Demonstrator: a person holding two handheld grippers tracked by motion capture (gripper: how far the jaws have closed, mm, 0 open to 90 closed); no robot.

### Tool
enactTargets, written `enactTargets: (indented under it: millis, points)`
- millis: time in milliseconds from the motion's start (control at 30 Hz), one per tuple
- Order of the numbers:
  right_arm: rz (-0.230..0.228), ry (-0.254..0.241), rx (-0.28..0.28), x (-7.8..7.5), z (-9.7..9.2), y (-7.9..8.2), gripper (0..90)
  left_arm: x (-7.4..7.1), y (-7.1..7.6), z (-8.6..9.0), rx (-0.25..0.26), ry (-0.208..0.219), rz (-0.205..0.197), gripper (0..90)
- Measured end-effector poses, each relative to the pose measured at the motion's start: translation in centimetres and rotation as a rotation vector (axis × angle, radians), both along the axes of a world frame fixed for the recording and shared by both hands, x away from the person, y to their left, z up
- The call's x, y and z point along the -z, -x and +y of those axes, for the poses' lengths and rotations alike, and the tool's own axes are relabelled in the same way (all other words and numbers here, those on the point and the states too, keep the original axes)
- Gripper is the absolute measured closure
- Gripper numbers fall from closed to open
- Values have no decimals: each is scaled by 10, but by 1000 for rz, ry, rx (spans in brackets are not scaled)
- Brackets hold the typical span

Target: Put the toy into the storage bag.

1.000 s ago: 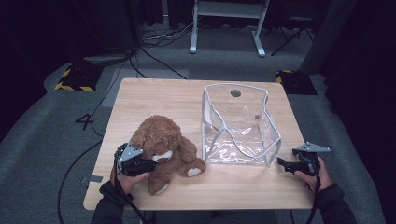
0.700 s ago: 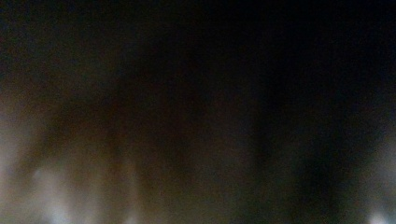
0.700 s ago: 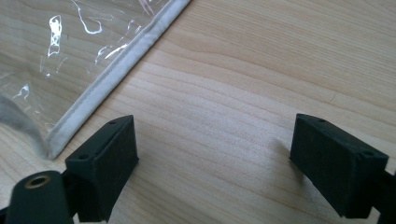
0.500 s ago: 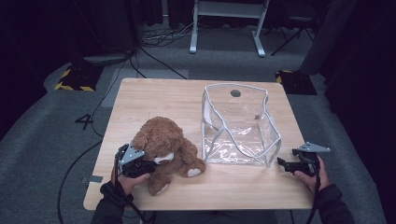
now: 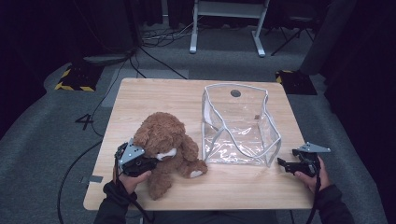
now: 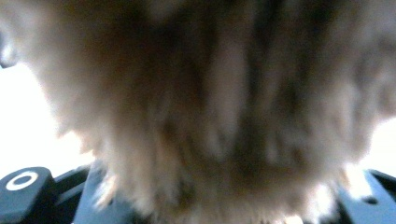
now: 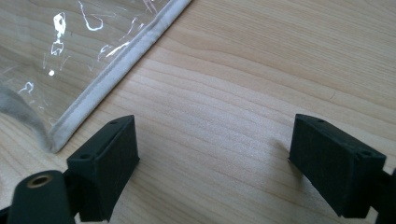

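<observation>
Left hand-held gripper (jaws closed) around teddy bear

blurred brown fur of the teddy bear hiding left gripper's jaws

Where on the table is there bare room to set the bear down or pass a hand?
Free: the far-left stretch of the table behind the teddy bear, and the front strip between the bear's foot and the right gripper. Crowded: the narrow gap between the bear and the clear bag, and the front-left corner, where the left gripper grips the bear.
</observation>
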State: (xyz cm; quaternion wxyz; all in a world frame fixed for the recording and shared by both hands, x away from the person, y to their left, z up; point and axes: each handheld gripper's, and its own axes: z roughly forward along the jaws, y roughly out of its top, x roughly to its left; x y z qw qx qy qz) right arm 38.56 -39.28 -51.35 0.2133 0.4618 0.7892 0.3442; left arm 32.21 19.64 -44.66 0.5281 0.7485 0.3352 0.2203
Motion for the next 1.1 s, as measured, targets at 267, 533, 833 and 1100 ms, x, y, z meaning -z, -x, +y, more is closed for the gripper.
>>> enactTargets:
  millis: [267, 533, 833, 1100]
  points:
    - [0, 0, 0, 0, 0, 0, 152, -18, -1, 5, -33, 33, -56, 521]
    - [-1, 0, 0, 0, 0, 0, 152, -35, -7, 1, -51, 52, -107, 521]
    - [1, -1, 0, 0, 0, 0, 152, -58, -12, 0, -94, 105, -158, 520]
    - [1, -1, 0, 0, 0, 0, 152, -89, -23, -5, -110, 112, -201, 520]
